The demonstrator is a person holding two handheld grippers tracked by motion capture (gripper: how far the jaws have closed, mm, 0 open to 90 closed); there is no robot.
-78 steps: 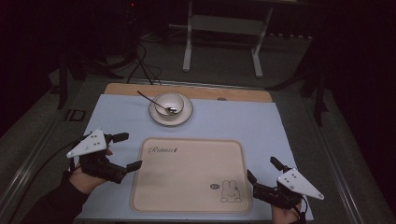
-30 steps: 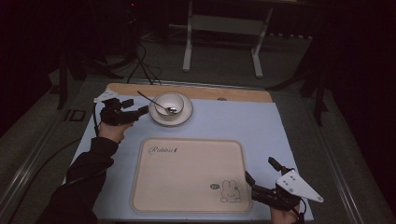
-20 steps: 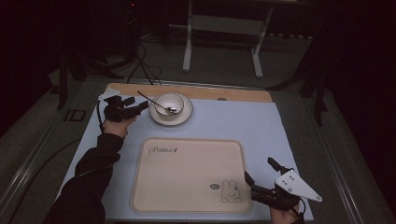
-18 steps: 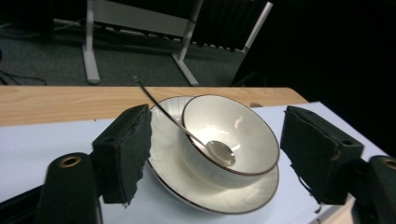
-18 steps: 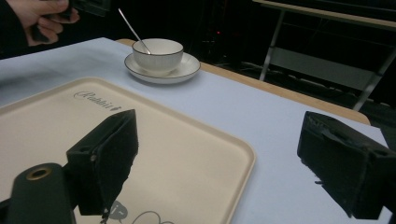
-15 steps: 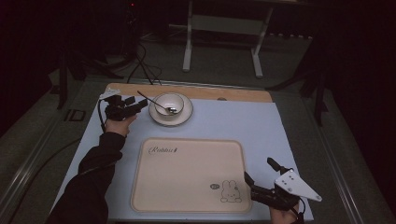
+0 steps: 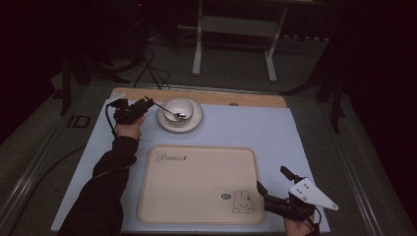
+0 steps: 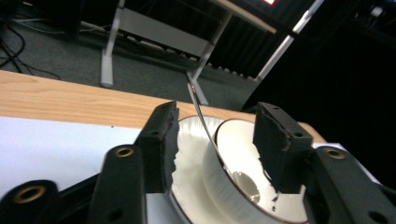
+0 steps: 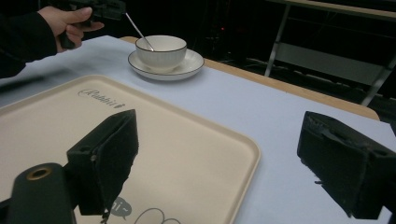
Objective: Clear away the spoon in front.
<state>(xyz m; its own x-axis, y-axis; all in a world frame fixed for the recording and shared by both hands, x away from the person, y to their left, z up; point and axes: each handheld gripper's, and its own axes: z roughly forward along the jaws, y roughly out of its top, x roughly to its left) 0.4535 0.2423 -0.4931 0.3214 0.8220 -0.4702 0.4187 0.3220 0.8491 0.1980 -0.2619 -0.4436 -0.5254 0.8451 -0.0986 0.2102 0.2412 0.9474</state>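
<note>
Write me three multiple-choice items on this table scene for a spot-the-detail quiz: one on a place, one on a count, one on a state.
1. Where does the bowl sit?
A. on the tray
B. on a saucer
C. on the floor

2. How many bowls are on the table?
A. one
B. two
C. three

3. How do the left gripper's jaws stand?
A. shut tight on the saucer's rim
B. open, either side of the spoon handle
C. shut on the tray

Answers:
1. B: the bowl rests on the saucer, beyond the tray.
2. A: a single bowl shows in the high view.
3. B: the left gripper view shows the spoon handle in the gap between the jaws.
</note>
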